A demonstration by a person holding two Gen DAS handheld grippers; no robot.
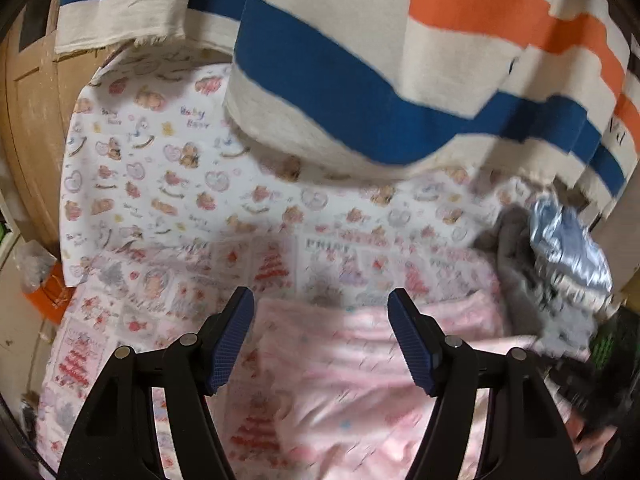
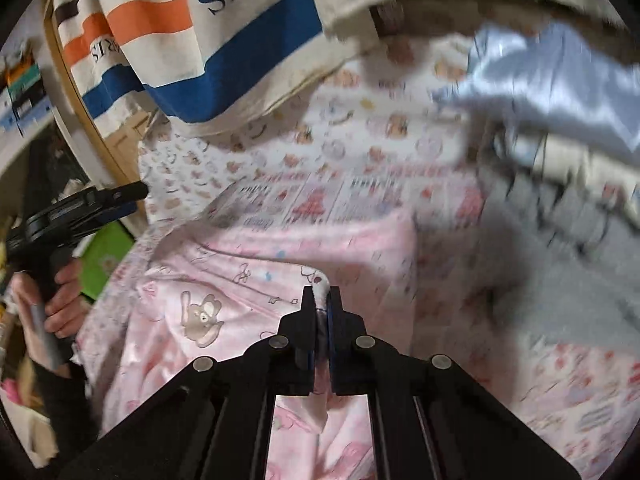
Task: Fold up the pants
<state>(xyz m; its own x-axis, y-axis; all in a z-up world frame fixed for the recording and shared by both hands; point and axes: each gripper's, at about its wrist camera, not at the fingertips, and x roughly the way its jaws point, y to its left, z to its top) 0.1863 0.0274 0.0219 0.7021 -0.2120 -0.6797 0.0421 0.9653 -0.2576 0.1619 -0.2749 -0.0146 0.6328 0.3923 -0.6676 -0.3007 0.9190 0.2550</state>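
Observation:
Pink pants (image 2: 224, 288) printed with small cartoon animals lie on a patterned bedsheet (image 2: 360, 148). My right gripper (image 2: 321, 294) is shut on a pinched fold of the pink cloth, which pokes out white above the fingertips. In the left wrist view the same pink pants (image 1: 360, 364) spread below my left gripper (image 1: 321, 300), which hovers open over them with nothing between its blue pads (image 1: 232, 340). The left gripper (image 2: 132, 196) also shows at the left edge of the right wrist view, held by a hand (image 2: 60, 304).
A cream cloth (image 1: 360, 60) with blue and orange stripes hangs over the far side of the bed. A shiny pale blue garment (image 2: 552, 80) and grey clothing (image 1: 516, 252) are piled at the right. A wooden door (image 1: 28, 120) stands to the left.

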